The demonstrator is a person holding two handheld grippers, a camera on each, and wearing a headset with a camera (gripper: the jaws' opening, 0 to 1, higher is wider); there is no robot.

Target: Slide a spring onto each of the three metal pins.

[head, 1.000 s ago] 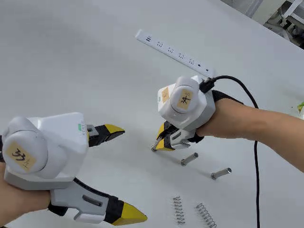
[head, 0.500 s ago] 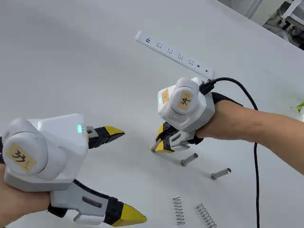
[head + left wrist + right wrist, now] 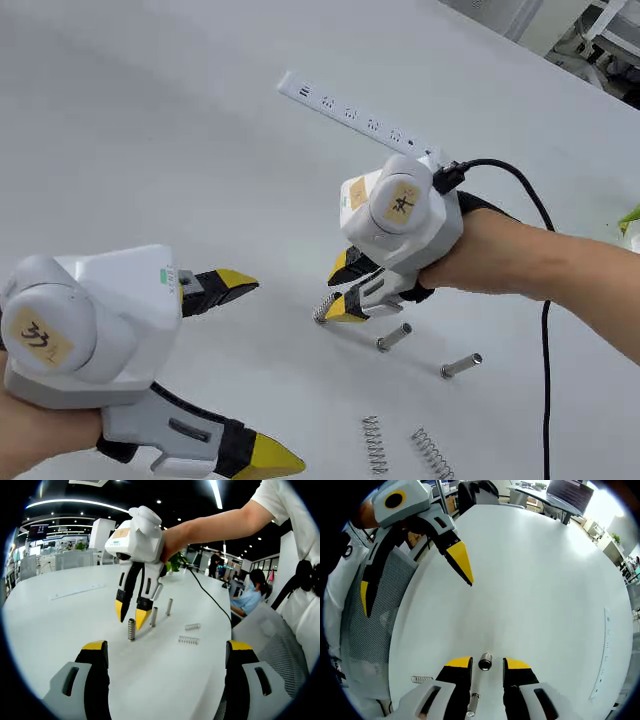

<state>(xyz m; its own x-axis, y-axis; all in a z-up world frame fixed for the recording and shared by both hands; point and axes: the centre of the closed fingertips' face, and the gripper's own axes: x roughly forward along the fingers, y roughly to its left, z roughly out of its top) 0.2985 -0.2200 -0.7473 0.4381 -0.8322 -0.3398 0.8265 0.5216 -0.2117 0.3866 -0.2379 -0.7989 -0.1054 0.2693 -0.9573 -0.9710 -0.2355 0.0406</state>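
One spring (image 3: 131, 630) already sits on the first pin (image 3: 485, 661), which stands upright on the white table (image 3: 150, 150). The right gripper (image 3: 340, 289) hangs just above it with its jaws a little apart, one on each side of the pin's top. It grips nothing; the right gripper view shows a thin gap on both sides. The left gripper (image 3: 262, 372) waits near the person, on the left, with its jaws spread wide and empty. The two bare pins (image 3: 154, 616) stand just right of the first one. The two loose springs (image 3: 374, 443) lie nearer on the table, close beside each other.

In my judgement, one third of the task is done. The right gripper should rise straight up, because a sideways touch can tip this thin pin. Then it is better to pinch a loose spring near one end, hold it vertical over a bare pin, and lower it slowly so the coil does not catch on the top.
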